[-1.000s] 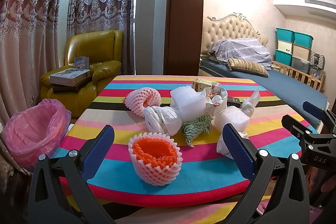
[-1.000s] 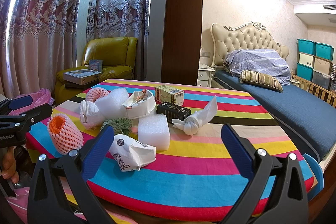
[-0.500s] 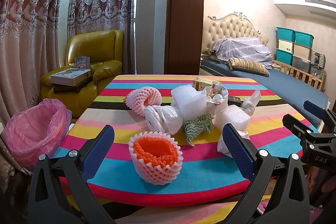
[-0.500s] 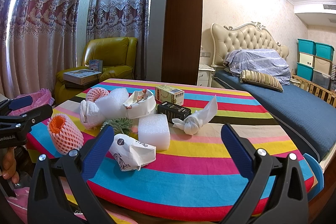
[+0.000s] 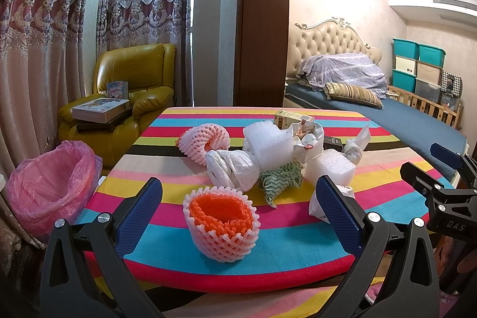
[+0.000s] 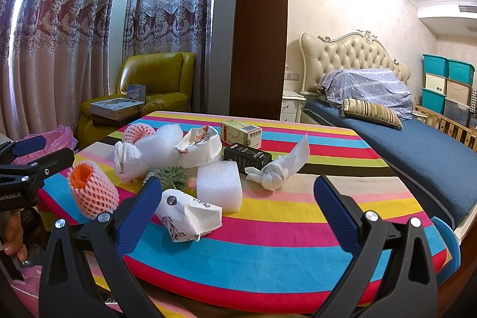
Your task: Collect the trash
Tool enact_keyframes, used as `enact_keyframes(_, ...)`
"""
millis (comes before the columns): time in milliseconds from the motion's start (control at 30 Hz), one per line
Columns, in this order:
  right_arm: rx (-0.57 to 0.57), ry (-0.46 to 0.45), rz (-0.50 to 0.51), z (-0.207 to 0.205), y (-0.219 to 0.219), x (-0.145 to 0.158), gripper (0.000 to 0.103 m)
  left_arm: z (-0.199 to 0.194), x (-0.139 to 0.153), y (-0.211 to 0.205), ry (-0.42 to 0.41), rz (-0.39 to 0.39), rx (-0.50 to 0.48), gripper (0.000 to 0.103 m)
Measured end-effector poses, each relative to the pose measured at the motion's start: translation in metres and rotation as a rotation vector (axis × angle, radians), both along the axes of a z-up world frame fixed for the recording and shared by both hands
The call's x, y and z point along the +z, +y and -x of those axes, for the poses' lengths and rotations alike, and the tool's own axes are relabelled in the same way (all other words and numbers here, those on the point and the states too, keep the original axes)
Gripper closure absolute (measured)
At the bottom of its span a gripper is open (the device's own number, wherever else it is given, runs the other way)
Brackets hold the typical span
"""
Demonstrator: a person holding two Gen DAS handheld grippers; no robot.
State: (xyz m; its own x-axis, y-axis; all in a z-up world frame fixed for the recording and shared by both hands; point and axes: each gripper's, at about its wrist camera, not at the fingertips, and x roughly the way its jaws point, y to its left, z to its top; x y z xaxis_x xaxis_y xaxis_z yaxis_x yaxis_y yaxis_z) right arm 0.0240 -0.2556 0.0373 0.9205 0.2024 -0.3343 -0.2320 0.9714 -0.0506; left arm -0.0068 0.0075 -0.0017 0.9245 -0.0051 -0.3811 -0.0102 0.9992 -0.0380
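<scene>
Off the desk's left edge stands our bin, lined with a pink bag and well apart from the litter. On the striped desk, near its front edge, sits a foam fruit net with an orange one tucked inside; our left tongs hang spread wide, one finger to each side of it, touching nothing. We judge this net to be the first pick: we should bring the tongs forward level, close gently around its middle so the soft mesh folds rather than slips, then carry it left over the bin. Behind it lies a heap: a second net, a plastic bag, foam blocks and a green cloth. Further right, our right tongs are also spread and empty, with a crumpled paper wrapper just ahead of the left finger and a knotted tissue beyond.
</scene>
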Motion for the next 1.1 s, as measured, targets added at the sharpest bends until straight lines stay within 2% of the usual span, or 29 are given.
enact_keyframes(633,0.021,0.024,-0.007,-0.001,0.004,-0.005,0.004,0.005,0.001,0.005,-0.019,0.011,0.013,0.007)
enact_keyframes(867,0.086,0.099,0.026,-0.015,0.017,-0.015,0.004,0.008,0.008,0.027,-0.059,0.017,0.028,0.007)
enact_keyframes(967,0.129,0.163,0.034,-0.028,0.024,-0.022,0.004,0.005,0.001,0.039,-0.033,-0.048,0.041,0.007)
enact_keyframes(1100,0.181,0.212,0.069,-0.038,0.04,-0.032,0.005,0.0,-0.022,0.051,0.049,-0.046,0.046,0.007)
